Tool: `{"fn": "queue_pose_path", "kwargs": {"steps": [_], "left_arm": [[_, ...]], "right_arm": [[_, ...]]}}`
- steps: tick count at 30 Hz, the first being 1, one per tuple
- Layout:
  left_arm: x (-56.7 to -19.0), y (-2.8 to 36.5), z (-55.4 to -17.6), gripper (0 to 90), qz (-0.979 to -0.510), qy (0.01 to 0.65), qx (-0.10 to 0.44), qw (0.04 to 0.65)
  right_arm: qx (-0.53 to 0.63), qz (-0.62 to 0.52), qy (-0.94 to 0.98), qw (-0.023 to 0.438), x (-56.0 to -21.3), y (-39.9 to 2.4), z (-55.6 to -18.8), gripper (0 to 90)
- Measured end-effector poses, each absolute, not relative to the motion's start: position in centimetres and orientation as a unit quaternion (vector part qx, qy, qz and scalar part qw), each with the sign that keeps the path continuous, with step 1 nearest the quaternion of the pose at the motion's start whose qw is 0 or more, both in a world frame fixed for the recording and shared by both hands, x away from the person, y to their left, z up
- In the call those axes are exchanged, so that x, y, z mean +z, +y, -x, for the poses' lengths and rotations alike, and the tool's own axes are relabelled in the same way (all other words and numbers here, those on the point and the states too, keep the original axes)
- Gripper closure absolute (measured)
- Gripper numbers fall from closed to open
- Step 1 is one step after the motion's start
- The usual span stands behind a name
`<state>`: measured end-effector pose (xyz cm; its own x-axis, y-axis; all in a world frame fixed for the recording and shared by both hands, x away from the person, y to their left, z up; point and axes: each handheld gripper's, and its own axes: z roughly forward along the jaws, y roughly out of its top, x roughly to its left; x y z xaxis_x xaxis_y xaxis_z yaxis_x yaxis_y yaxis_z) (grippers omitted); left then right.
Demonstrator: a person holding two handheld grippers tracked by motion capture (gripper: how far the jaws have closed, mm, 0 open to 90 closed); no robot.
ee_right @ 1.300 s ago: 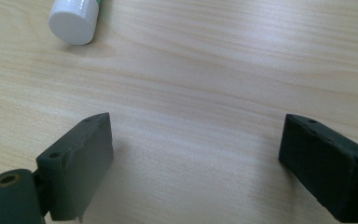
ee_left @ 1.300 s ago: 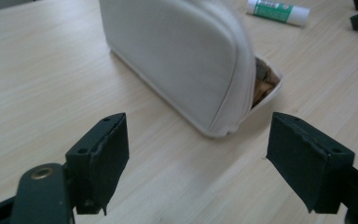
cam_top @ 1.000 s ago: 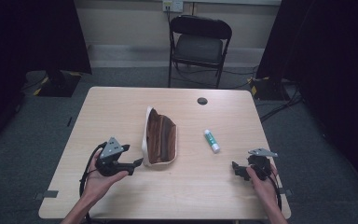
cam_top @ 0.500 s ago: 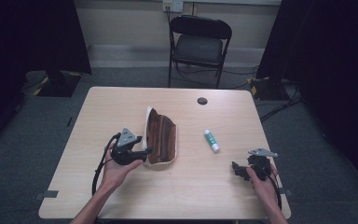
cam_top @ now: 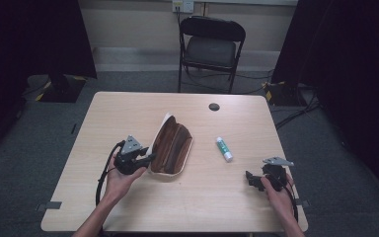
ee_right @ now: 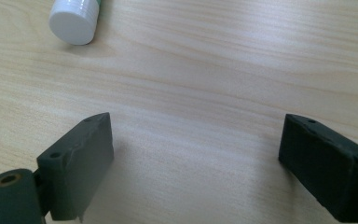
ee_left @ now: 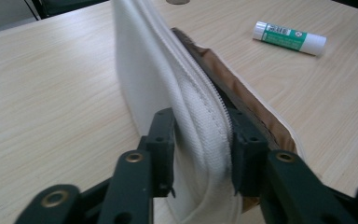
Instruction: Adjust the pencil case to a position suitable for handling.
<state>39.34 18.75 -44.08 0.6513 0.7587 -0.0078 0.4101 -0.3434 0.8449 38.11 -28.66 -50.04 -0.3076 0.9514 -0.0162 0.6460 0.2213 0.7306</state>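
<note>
Table (cam_top: 128,207) | left claw (ee_left: 200,154) closing on pouch (ee_left: 168,88) edge

The left gripper (ee_left: 200,149) has just been closing, pinching the white fabric zip pouch's (ee_left: 168,88) near edge at bottom centre. A green-and-white glue stick (ee_left: 290,37) lies upper right on the pale wooden table (ee_left: 51,93).

White woven cloth pouch (ee_left: 163,79), matt pale wood-grain table (cam_top: 128,113)

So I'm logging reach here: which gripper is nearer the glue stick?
Right. The right gripper sits open just toward the person from the glue stick; the left gripper is beyond the pouch, clamped on its edge.
</note>
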Motion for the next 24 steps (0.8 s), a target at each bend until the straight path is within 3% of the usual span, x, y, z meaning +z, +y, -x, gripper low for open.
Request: {"fn": "queue_pose_path", "kwargs": {"steps": [10, 24], "left_arm": [[-43.7, 20.6, -38.4, 77.7, -0.808, 0.345, 0.169, 0.447], [-43.8, 21.5, -37.2, 79.0, -0.816, 0.307, 0.132, 0.471]], "right_arm": [[0.318, -0.537, 0.744, 0.24, -50.0, -28.7, -38.1, 8.9], [0.318, -0.537, 0.744, 0.24, -50.0, -28.7, -38.1, 8.9]]}}
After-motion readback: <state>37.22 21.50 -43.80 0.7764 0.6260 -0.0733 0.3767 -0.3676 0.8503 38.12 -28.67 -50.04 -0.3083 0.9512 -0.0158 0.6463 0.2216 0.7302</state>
